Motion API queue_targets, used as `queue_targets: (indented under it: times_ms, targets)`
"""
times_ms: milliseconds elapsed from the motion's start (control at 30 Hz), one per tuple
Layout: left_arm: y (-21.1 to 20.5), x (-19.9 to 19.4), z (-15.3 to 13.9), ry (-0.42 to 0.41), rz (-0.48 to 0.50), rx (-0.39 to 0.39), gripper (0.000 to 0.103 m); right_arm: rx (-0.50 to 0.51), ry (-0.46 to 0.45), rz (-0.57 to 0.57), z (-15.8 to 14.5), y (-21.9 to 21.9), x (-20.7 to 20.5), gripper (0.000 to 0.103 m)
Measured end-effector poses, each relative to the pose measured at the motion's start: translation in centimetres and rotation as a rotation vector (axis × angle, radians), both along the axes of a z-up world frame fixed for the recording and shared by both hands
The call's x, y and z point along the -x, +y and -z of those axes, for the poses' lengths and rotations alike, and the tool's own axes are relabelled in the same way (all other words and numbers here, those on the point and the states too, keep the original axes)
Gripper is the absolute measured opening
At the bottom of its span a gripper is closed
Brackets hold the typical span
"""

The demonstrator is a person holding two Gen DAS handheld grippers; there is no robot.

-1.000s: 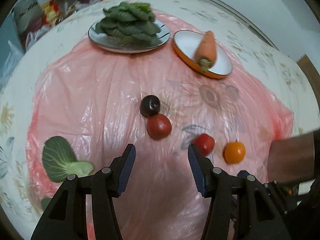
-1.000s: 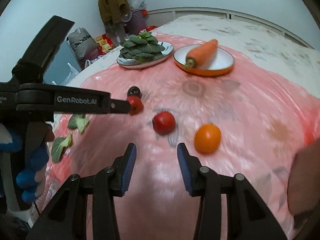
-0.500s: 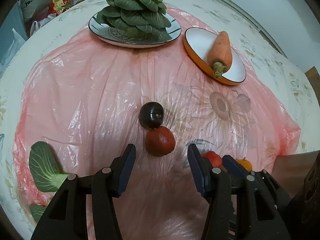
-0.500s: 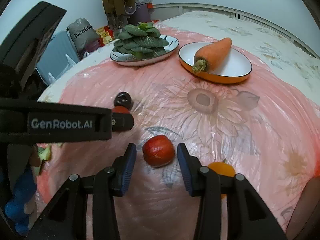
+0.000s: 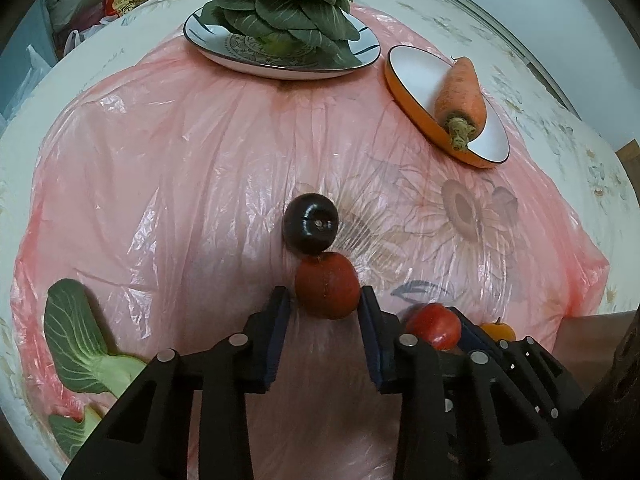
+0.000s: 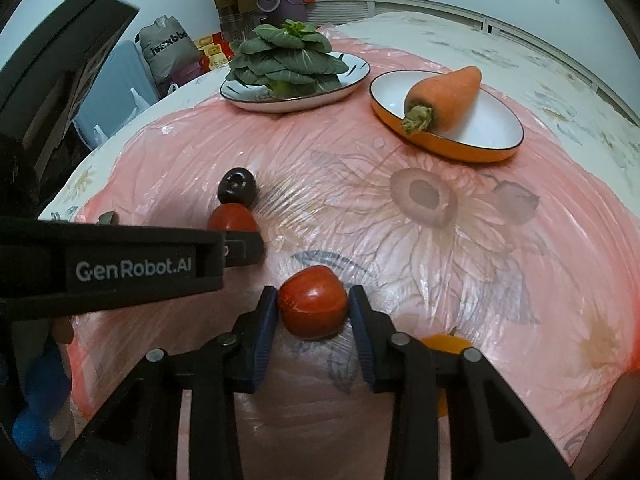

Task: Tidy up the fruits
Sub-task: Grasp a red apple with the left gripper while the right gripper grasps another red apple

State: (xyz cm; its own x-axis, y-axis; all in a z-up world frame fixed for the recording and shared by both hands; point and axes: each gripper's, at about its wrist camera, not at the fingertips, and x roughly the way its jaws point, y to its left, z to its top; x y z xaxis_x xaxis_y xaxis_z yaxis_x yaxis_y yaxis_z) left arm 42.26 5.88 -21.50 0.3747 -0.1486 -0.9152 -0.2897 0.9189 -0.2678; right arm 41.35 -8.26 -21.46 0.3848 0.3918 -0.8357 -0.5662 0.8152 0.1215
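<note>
A red fruit (image 5: 327,286) lies on the pink plastic sheet (image 5: 180,160) and touches a dark purple fruit (image 5: 310,224) behind it. My left gripper (image 5: 323,302) is closing around this red fruit; the right pad touches it and a sliver of sheet shows at the left pad. A second red fruit (image 6: 312,300) sits between the pads of my right gripper (image 6: 313,304), which is closing with both pads against its sides. An orange fruit (image 6: 444,344) lies just behind the right finger, partly hidden. From the right wrist, the left gripper (image 6: 244,246) covers the lower part of the first red fruit (image 6: 232,218).
At the back stand a patterned plate (image 5: 208,46) piled with green leaves and an orange-rimmed dish (image 5: 412,68) holding a carrot (image 5: 460,92). A loose green leaf (image 5: 76,340) lies at the sheet's left edge. Bags and boxes (image 6: 168,46) stand beyond the bed.
Both grippers have come down and forward onto the fruits. Each pair of jaws has narrowed around a red fruit. The fruits have not shifted.
</note>
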Motion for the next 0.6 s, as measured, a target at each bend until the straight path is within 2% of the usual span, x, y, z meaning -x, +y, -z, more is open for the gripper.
queue_targets:
  times_ms: [300, 600]
  targets:
    - [1.0, 0.8, -0.6, -0.044, -0.001, 0.061, 0.026, -0.073, 0.009, 0.041, -1.1, -1.0, 0.3, 0.062]
    - [1.7, 2.0, -1.3, -0.070, -0.005, 0.078, 0.026, -0.127, 0.009, 0.069, -2.1, -1.7, 1.5, 0.062]
